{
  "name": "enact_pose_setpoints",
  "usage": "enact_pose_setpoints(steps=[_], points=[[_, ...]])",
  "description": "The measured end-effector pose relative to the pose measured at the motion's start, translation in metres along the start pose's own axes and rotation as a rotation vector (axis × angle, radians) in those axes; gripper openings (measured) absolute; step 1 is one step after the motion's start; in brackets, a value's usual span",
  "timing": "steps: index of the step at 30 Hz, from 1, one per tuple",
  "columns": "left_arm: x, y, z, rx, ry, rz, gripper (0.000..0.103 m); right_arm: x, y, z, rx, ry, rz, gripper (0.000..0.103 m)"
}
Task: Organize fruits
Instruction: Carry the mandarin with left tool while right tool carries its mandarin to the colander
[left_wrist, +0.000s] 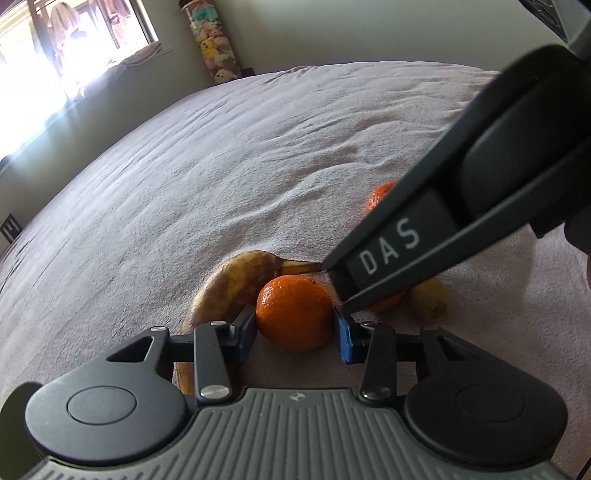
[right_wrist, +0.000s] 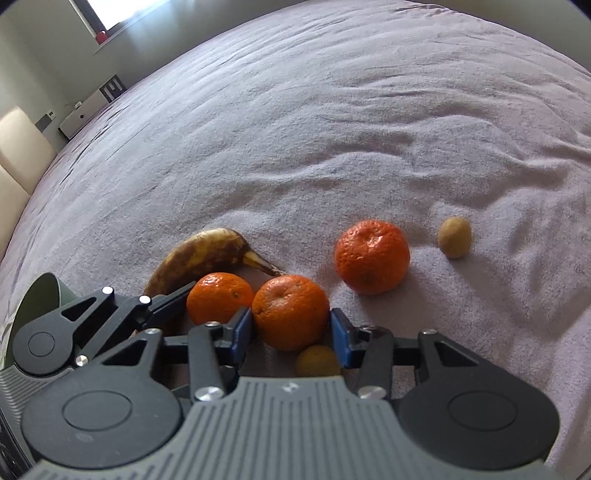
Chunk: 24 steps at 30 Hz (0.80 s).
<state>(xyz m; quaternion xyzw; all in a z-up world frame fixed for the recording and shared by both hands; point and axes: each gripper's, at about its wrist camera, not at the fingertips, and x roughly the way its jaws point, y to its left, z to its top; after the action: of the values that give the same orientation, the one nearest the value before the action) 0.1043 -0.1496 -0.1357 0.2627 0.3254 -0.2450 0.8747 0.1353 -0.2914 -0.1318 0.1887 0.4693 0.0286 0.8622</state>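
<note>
Two hand-held grippers work a cluster of fruit on a mauve blanket (right_wrist: 332, 129). The left gripper (left_wrist: 295, 326) has its jaws drawn in on either side of one mandarin (left_wrist: 293, 314), the left pad against the peel, the right pad touching or just short of it; whether it presses cannot be told. Behind those jaws lies a browned banana (left_wrist: 229, 284). The right gripper (right_wrist: 291, 332) pinches a second mandarin (right_wrist: 290, 312), both blue pads against its flanks, with a small brown fruit (right_wrist: 317, 362) just below the jaws. Ahead and right of them sit a third mandarin (right_wrist: 372, 256) and, beyond it, another small brown fruit (right_wrist: 455, 236). The mandarins look light and roundish, with loose, dimpled skin that should yield under pressure; a gentle hold across the widest part seems safest. The banana looks overripe and soft, likely to bruise.
</note>
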Motion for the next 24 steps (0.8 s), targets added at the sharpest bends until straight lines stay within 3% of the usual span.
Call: enact_pose_setpoints(steps=[11,24], points=[[-0.030,0.028,0.015,-0.150,-0.002,0.033,0.048,-0.029,0.017,0.007,-0.033,-0.083,0.008,0.043],[-0.096,0.055,0.019,-0.315,-0.041,0.111,0.048,-0.067,0.047,0.011,-0.069,-0.167,0.076,0.043]])
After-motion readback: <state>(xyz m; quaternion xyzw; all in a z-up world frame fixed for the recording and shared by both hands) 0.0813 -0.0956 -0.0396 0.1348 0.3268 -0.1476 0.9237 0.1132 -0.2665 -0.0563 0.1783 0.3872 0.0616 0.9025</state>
